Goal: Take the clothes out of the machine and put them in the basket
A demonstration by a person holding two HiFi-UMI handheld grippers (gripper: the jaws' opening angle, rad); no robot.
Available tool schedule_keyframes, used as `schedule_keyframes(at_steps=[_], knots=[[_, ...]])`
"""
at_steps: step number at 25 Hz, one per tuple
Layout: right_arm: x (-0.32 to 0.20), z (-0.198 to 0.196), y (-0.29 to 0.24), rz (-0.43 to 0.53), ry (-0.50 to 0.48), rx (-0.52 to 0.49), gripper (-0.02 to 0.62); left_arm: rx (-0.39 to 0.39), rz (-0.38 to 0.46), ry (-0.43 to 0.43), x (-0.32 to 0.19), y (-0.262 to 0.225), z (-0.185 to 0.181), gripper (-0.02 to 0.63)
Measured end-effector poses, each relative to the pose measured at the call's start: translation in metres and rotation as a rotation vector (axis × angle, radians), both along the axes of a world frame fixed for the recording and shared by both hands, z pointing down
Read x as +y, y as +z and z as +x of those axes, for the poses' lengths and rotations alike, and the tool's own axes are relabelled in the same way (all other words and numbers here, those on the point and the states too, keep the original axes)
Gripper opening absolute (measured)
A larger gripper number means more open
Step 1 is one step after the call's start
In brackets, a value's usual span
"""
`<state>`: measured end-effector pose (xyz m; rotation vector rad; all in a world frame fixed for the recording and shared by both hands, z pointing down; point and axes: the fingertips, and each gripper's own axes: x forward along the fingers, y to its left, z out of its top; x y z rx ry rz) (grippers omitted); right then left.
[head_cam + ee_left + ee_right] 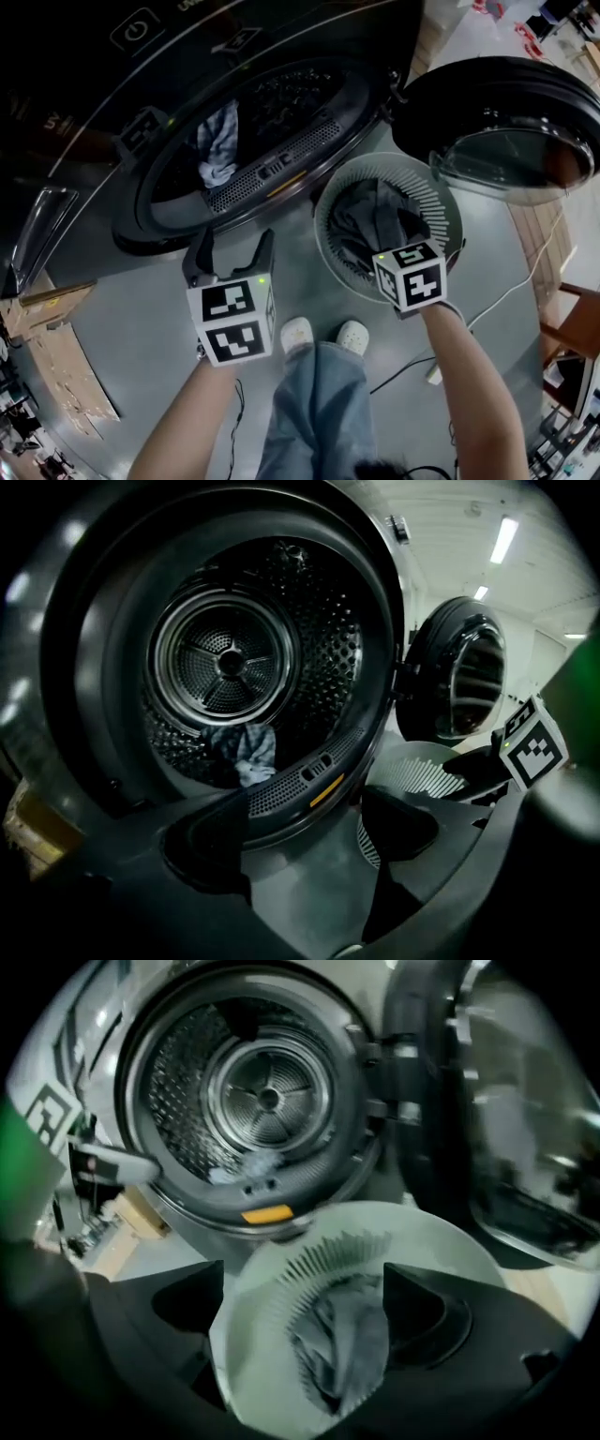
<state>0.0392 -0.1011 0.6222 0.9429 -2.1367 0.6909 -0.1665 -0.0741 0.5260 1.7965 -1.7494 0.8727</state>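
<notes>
The dark front-loading machine (112, 103) stands with its drum (225, 658) open. One blue-grey cloth (217, 141) lies at the drum's front lip, and it also shows in the left gripper view (246, 750). A round white basket (431, 202) sits on the floor by the machine with dark clothes (375, 220) in it. My left gripper (232, 246) is open and empty, just in front of the drum opening. My right gripper (305, 1307) hangs open over the basket (272, 1335), the dark clothes (352, 1344) below its jaws and apart from them.
The machine's round door (506, 131) swings open to the right, above the basket. The person's white shoes (323, 336) stand on the grey floor between the grippers. A white cable (506, 295) runs past the basket. Cardboard boxes (56, 366) lie at the left, wooden furniture (572, 319) at the right.
</notes>
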Motion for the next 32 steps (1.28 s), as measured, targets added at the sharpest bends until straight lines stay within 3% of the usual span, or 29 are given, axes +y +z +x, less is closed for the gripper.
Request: schedule_keyframes(at_steps=[4,8,11,17,21,25,26,28,32], knots=[[-0.009,-0.065,-0.022,0.022,-0.091,-0.134,0.509,-0.041,-0.032,-0.106,0.016,0.003,-0.023,0.376],[-0.021,-0.125,-0.039,0.063,-0.109,-0.258,0.508,-0.023,-0.016,-0.208,0.033,0.009,-0.043,0.376],[-0.022,-0.167,-0.04,0.082,-0.131,-0.322,0.508,-0.024,-0.009,-0.23,0.047,0.019,-0.057,0.376],[-0.042,-0.227,-0.039,0.209,-0.208,-0.352,0.503,-0.041,0.025,-0.181,0.06,0.041,-0.079,0.368],[-0.06,-0.267,-0.034,0.279,-0.286,-0.303,0.484,-0.063,0.043,-0.155,0.063,0.048,-0.098,0.351],[-0.07,-0.297,-0.023,0.325,-0.331,-0.239,0.45,-0.135,0.063,-0.126,0.063,0.04,-0.115,0.35],[-0.069,-0.301,-0.018,0.318,-0.343,-0.208,0.427,-0.141,0.064,-0.122,0.063,0.038,-0.117,0.344],[-0.066,-0.3,-0.011,0.31,-0.357,-0.138,0.032,-0.138,0.063,-0.125,0.065,0.036,-0.118,0.344],[-0.065,-0.269,-0.02,0.273,-0.273,-0.172,0.026,-0.107,0.042,-0.138,0.068,0.032,-0.109,0.344]])
